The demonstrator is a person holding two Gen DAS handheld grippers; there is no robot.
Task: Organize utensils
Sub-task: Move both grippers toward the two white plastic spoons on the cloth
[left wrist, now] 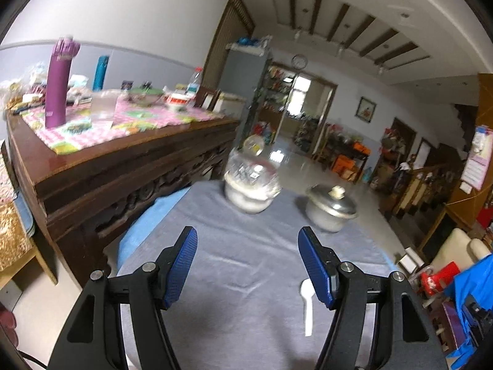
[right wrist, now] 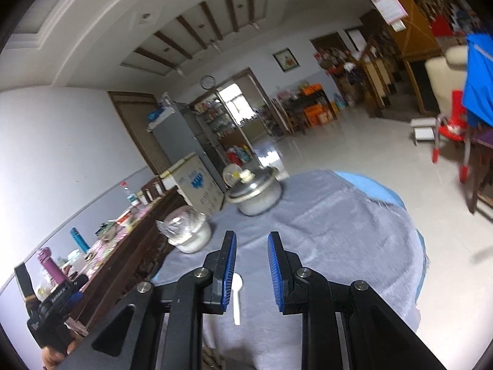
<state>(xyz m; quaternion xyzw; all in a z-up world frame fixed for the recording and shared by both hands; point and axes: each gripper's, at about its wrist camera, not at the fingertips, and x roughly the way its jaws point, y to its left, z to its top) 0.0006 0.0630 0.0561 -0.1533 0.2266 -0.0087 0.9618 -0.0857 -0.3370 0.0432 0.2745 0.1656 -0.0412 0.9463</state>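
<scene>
A white plastic spoon (left wrist: pixel 307 303) lies on the grey cloth of the table (left wrist: pixel 240 265), just left of my left gripper's right finger. My left gripper (left wrist: pixel 248 240) is wide open and empty, above the cloth. The spoon shows in the right wrist view (right wrist: pixel 236 296) beside the left finger of my right gripper (right wrist: pixel 252 243), which is partly open and empty. At the far side of the table stand a white pot with a clear lid (left wrist: pixel 251 188) and a metal pot with a knobbed lid (left wrist: pixel 331 209). They also show in the right wrist view: white pot (right wrist: pixel 188 236), metal pot (right wrist: pixel 255 195).
A dark wooden sideboard (left wrist: pixel 101 166) stands left of the table, with a purple flask (left wrist: pixel 58 83), a clear container and bowls on a pink cloth. My left gripper's handle (right wrist: pixel 54 311) shows at the lower left. Red chair (right wrist: pixel 453 126) and shelves stand to the right.
</scene>
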